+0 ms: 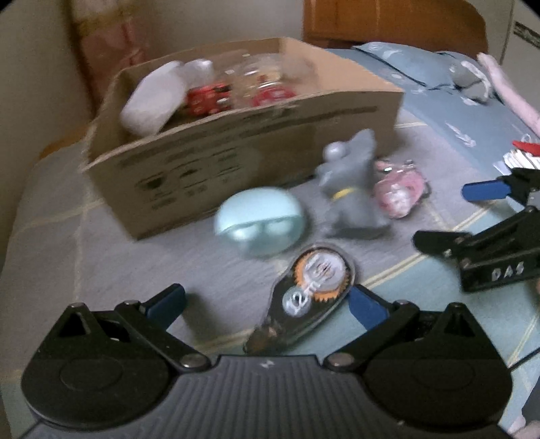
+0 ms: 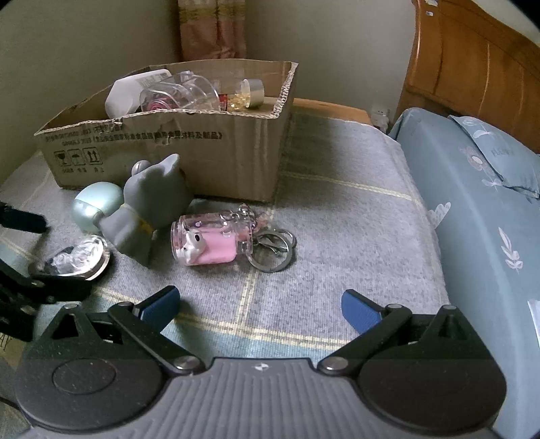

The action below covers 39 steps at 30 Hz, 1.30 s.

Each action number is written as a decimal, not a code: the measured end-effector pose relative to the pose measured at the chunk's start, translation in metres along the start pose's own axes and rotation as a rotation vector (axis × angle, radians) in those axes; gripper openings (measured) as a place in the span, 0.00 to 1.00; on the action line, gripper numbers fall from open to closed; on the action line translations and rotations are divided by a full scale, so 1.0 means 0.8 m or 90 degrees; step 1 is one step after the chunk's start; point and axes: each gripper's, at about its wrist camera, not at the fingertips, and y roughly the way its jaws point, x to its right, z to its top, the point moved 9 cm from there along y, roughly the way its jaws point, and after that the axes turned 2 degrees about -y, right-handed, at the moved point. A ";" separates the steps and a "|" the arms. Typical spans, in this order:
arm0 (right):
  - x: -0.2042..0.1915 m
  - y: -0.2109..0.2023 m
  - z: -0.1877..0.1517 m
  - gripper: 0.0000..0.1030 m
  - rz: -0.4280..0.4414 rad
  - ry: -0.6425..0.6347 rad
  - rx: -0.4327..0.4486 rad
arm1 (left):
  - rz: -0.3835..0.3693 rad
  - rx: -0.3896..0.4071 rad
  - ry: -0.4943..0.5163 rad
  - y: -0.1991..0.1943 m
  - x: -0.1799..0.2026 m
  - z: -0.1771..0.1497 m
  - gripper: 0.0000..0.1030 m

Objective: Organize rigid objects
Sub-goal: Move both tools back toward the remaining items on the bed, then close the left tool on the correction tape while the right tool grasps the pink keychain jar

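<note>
On the grey blanket [image 2: 337, 216], at 12 o'clock from both grippers, stands an open cardboard box [image 2: 216, 148]; it holds a white bottle [image 2: 130, 89], a clear tape dispenser [image 2: 182, 94], a small jar with a silver cap [image 2: 251, 93] and red items that are too blurred to name. Loose objects lie in front of the box. A grey toy figure [image 2: 148, 206] stands touching the box's front wall, tilted slightly. A pale blue dome [image 2: 96, 206] sits at the figure's 9 o'clock, just beside it. A pink bottle charm [image 2: 209, 241] lies on its side at the figure's 3 o'clock, with its key rings [image 2: 273, 250] at the charm's own 3 o'clock.

Left gripper [image 1: 266, 302]: jaws wide, empty. A correction tape [image 1: 303, 297] lies on the blanket between its blue fingertips [image 1: 366, 305], close to the one at 3 o'clock; whether they touch cannot be told. The left wrist view is motion-blurred.

Right gripper [image 2: 260, 305]: jaws wide, empty, over bare blanket, with the charm at its 11 o'clock. In the left wrist view this gripper enters at 3 o'clock.

At 3 o'clock of the blanket lies blue floral bedding [image 2: 486, 216], with a wooden headboard [image 2: 472, 67] behind it. A curtain [image 2: 212, 30] hangs at 12 o'clock behind the box.
</note>
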 end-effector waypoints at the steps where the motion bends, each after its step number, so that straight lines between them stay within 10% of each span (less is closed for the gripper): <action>1: 0.000 0.000 0.000 1.00 0.001 -0.002 0.000 | 0.004 -0.001 -0.011 -0.003 -0.010 -0.005 0.99; 10: -0.016 0.003 0.009 1.00 0.007 -0.028 0.015 | 0.077 -0.008 -0.100 -0.024 -0.078 -0.028 0.99; 26: -0.032 0.006 0.032 0.55 0.059 -0.054 0.066 | -0.026 -0.010 -0.125 -0.022 -0.021 -0.011 0.99; 39: -0.013 -0.013 0.017 0.54 0.036 -0.019 0.068 | -0.021 0.008 -0.080 -0.002 0.016 0.010 0.96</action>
